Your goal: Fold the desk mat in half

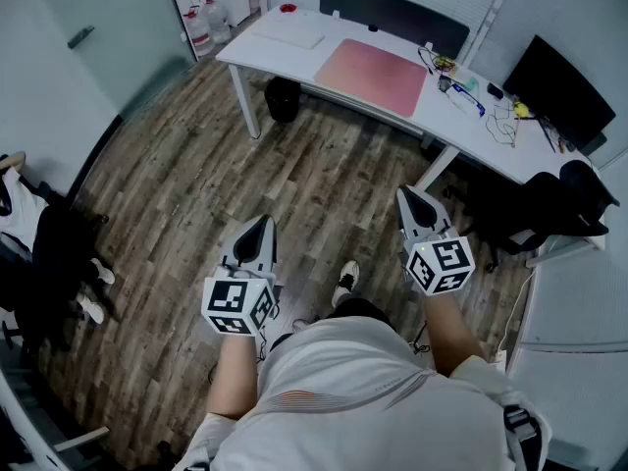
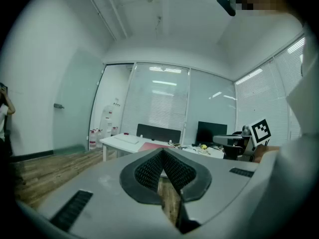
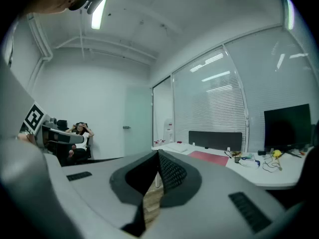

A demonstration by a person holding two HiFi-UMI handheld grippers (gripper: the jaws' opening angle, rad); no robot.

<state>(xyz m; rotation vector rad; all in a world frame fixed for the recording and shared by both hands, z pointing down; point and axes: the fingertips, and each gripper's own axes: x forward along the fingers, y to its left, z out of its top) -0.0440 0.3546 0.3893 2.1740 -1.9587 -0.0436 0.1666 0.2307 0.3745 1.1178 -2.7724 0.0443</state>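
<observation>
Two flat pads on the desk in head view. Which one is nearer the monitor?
The pink desk mat, at the middle of the desk. The white pad lies at the end farthest from the monitor.

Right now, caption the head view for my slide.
Left gripper and right gripper, shut and empty, face the flat pink desk mat.

Ahead of the matt grey plastic left claw [image 1: 261, 222], the pink desk mat [image 1: 371, 75] looks matt, perhaps leatherette, on a smooth white table [image 1: 461, 126]; below the claw, grainy wood floor [image 1: 324, 184].
</observation>
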